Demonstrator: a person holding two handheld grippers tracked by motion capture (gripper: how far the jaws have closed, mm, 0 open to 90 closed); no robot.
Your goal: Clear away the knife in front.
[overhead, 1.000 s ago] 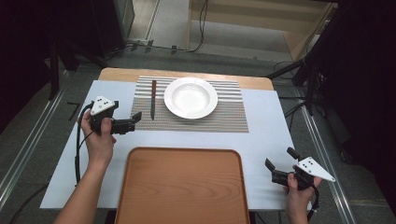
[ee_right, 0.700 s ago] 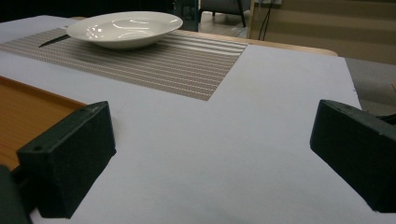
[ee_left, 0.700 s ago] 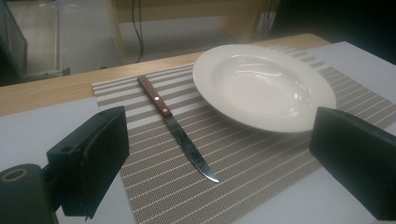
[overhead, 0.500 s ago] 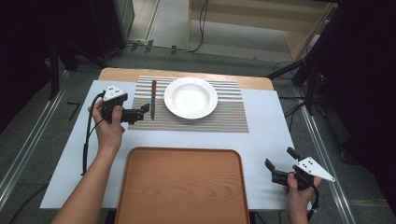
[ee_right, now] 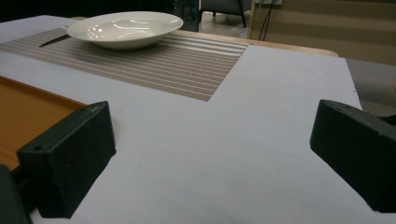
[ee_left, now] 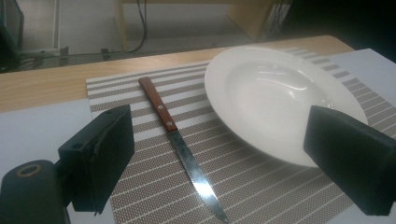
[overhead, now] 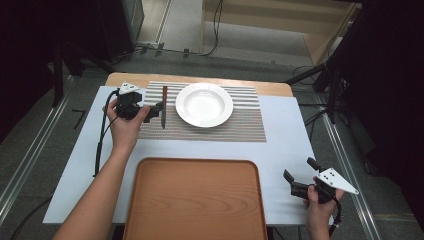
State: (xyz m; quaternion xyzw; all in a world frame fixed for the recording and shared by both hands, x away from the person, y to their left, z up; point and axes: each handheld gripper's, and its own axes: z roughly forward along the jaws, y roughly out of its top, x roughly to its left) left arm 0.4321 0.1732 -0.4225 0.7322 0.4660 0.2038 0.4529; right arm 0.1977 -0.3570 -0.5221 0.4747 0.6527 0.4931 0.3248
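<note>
A knife [overhead: 164, 106] with a red-brown wooden handle lies on the striped placemat [overhead: 240, 125], handle toward the far edge, left of a white deep plate [overhead: 204, 104]. My left gripper [overhead: 154, 113] is open just left of the knife, its jaws pointing at the blade. In the left gripper view the knife [ee_left: 180, 144] runs between the two open jaws of the left gripper [ee_left: 224, 163], and the plate [ee_left: 280, 102] sits beyond the right jaw. My right gripper [overhead: 299, 170] is open near the table's front right corner, with only bare table between its jaws in the right gripper view [ee_right: 210, 158].
A large wooden tray [overhead: 195, 200] lies empty at the front middle of the white table [overhead: 285, 145]. The tray's edge [ee_right: 28, 112] shows left of the right gripper's jaws. Dark stands and cables surround the table.
My left gripper has moved forward and to the right, from the bare table onto the placemat edge beside the knife. The right gripper has not moved.
</note>
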